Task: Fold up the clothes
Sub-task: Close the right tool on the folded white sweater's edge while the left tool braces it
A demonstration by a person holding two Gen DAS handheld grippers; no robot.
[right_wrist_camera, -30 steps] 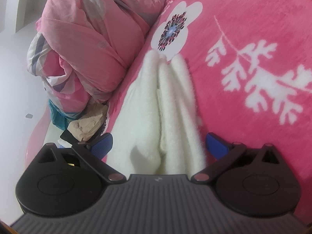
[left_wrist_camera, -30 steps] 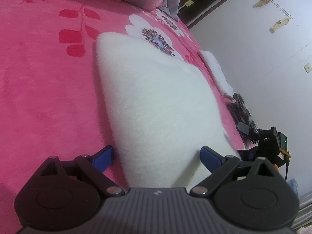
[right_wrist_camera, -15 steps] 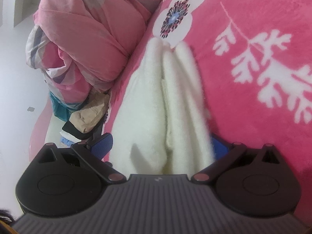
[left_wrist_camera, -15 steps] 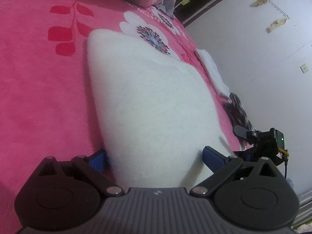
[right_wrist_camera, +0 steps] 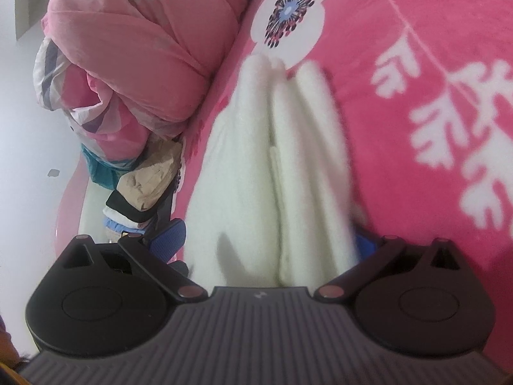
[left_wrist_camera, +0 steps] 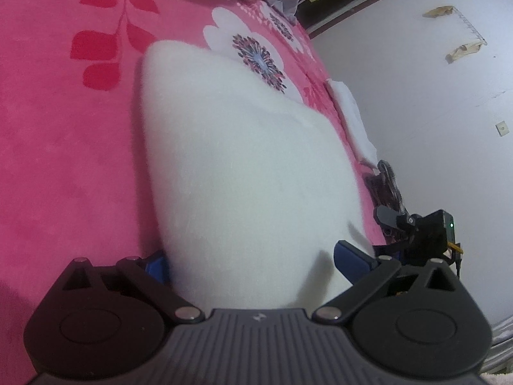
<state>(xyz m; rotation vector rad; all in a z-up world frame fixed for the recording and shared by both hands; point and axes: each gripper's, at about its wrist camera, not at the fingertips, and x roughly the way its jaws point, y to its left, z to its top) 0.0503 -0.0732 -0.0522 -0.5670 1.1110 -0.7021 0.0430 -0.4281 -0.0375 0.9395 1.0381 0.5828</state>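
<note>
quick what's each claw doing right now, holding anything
left claw: open wide, straddling the white fleece garment, not clamped on it
right claw: open wide around the garment's folded layers, not clamped

- The left gripper points downward, and its jaws are spread wide.
- The right gripper points downward too; its blue pads stand far apart.

A pink floral blanket (fleecy) carries a folded white garment and bundled quilt.
</note>
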